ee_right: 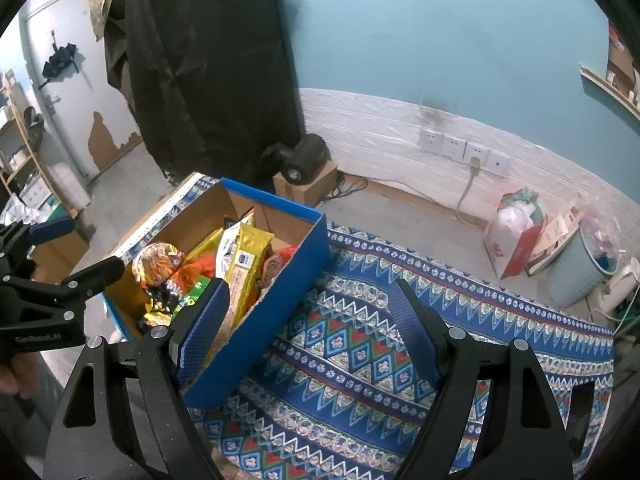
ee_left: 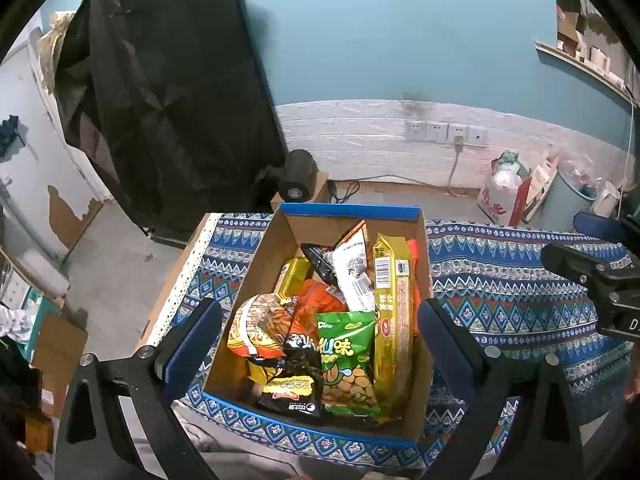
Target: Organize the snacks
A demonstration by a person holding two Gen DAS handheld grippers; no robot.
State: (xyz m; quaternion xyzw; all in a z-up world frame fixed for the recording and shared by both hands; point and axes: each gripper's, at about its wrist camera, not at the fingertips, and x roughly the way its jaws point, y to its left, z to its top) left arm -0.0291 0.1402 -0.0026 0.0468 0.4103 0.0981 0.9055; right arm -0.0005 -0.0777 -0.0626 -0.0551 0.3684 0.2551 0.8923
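A blue cardboard box [ee_left: 424, 264] [ee_right: 280, 288] sits on the patterned tablecloth, filled with several snack packets. Among them are a green peanut bag [ee_left: 348, 364], a long yellow biscuit pack [ee_left: 392, 312] [ee_right: 244, 264], an orange bag [ee_left: 320, 304] and a black packet [ee_left: 296, 384]. My left gripper [ee_left: 320, 344] hovers open above the box, its blue pads either side of the snacks, holding nothing. My right gripper [ee_right: 308, 332] is open and empty over the cloth just right of the box. Each gripper shows at the edge of the other's view.
The blue patterned tablecloth [ee_right: 360, 360] covers the table to the right of the box. Beyond the table's far edge are a black roller on a cardboard box [ee_right: 304, 160], a red-and-white bag [ee_right: 516, 232], a light blue bin [ee_right: 576, 264] and a dark hanging cover [ee_left: 160, 100].
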